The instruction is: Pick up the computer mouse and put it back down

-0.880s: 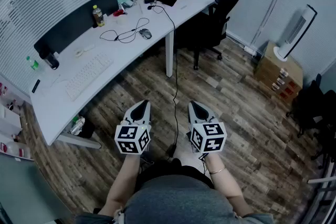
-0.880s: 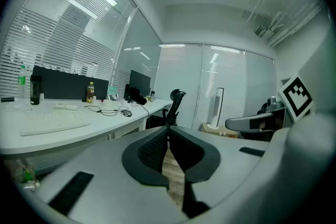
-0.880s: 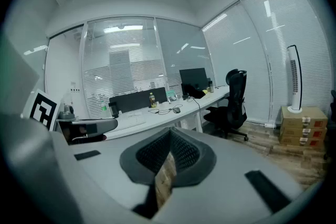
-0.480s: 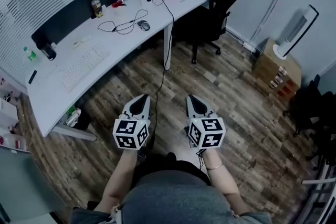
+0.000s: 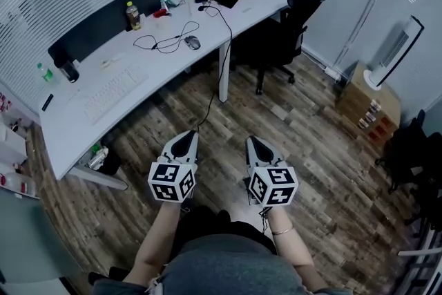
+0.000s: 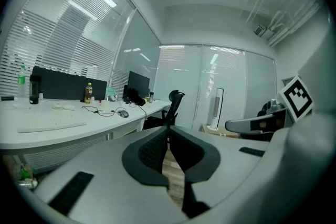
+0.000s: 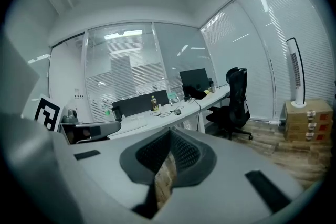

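The left tongs [image 5: 184,138] and right tongs [image 5: 253,141] are matt grey plastic with ribbed black pads [image 6: 149,152], the bench [image 5: 155,65] is smooth matt white, the floor [image 5: 311,141] streaky brown wood planks, the chair [image 5: 283,31] matt black

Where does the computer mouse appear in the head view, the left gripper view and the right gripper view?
Head view: the computer mouse lies upper middle, on the white desk.
Left gripper view: small, left of centre, on the desk's far part.
Right gripper view: tiny, near the centre, on the desk.
Shared landmark: the black office chair, right of the mouse in all three.
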A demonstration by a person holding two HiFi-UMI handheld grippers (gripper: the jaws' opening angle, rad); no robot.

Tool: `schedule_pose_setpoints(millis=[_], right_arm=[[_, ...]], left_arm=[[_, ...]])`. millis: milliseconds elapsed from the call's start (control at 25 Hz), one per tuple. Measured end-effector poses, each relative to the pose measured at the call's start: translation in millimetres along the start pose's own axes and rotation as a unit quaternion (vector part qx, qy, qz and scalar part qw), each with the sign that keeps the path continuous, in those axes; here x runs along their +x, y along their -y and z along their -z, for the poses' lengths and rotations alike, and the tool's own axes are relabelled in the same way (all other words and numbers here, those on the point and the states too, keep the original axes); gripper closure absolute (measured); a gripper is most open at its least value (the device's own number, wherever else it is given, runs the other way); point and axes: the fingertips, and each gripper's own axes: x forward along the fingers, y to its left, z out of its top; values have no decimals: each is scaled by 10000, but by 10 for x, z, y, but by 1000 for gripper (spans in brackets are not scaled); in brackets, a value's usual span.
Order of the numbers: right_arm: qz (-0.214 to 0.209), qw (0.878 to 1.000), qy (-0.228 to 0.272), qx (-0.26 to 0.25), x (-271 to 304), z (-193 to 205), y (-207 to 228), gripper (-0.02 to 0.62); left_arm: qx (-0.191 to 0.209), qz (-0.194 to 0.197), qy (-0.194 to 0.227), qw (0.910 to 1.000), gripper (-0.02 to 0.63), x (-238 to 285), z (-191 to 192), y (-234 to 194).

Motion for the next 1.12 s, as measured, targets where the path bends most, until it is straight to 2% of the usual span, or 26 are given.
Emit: schedule_pose_setpoints(millis=[80,160,400,720,1120], right_arm=[[66,9999,92,63,-21,-28,65,588],[77,9997,150,171,-17,-65,125,490],[-75,9988,265,396,119,-167,240,447],[-217,9990,149,364,646,-273,299,342],[-311,9993,104,164,1868,-621,234,336]], left_arm=[[21,-32,6,10000,575,14,-6,18],[37,-67,-10,10000,575,28,-11,18],[78,-115,-111,9998,575,142,-9,-51],[11,-137,-192,9997,575,490,3,-343],[-58,-396,-200,9990,575,1249,-285,-1309]])
